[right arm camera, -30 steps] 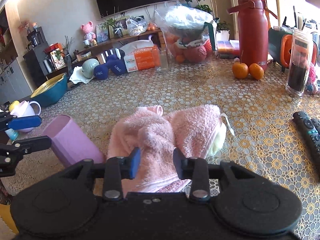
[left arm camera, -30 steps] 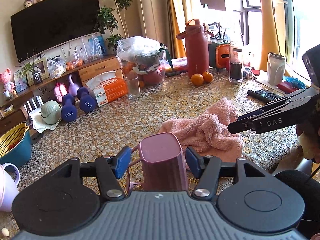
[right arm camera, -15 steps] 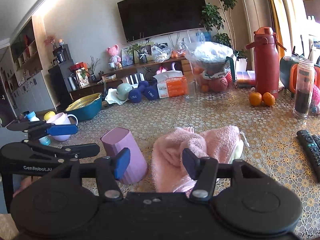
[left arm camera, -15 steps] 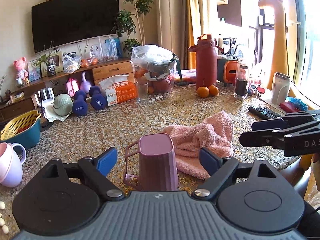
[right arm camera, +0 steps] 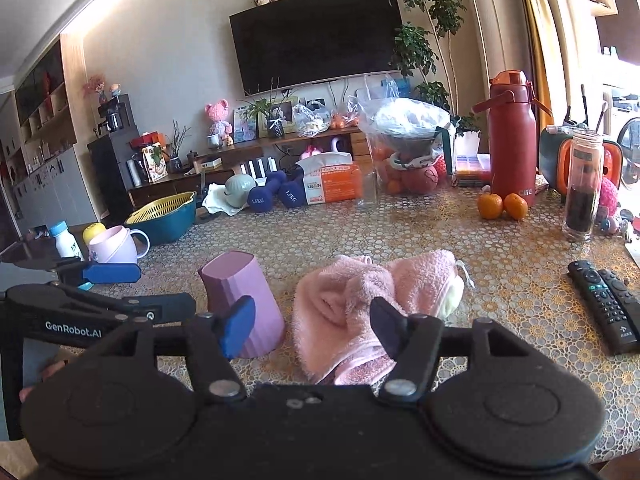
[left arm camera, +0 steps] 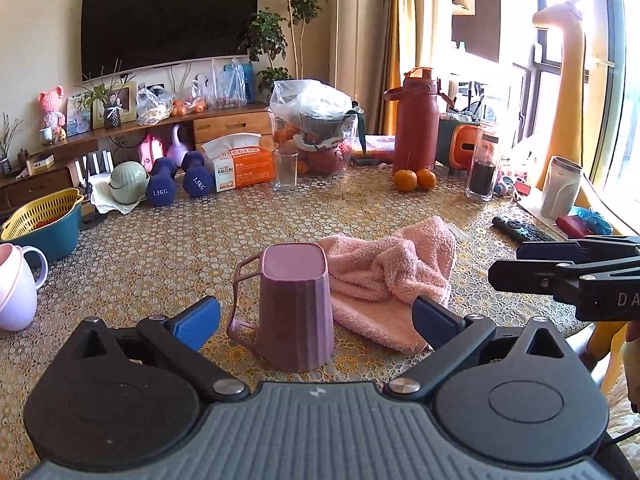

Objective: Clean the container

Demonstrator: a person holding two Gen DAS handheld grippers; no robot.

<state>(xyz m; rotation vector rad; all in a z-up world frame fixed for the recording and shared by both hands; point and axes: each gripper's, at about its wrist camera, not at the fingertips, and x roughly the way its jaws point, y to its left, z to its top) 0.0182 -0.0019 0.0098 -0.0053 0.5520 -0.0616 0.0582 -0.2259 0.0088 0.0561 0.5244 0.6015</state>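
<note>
With both the left tool [left arm camera: 316, 318] and right tool [right arm camera: 314, 320] spread open and empty, a careless reach toward the towel [right arm camera: 376, 300] at frame centre could topple the upturned mug [left arm camera: 294, 304] on the counter [left arm camera: 160, 252].

Table [left arm camera: 160, 248] centre lies bare between the upturned mug [left arm camera: 296, 304], with pink towel [left arm camera: 392, 276] touching its right side, and far-edge clutter: dumbbells [left arm camera: 176, 184], glass [left arm camera: 285, 170], oranges [left arm camera: 414, 180].
</note>
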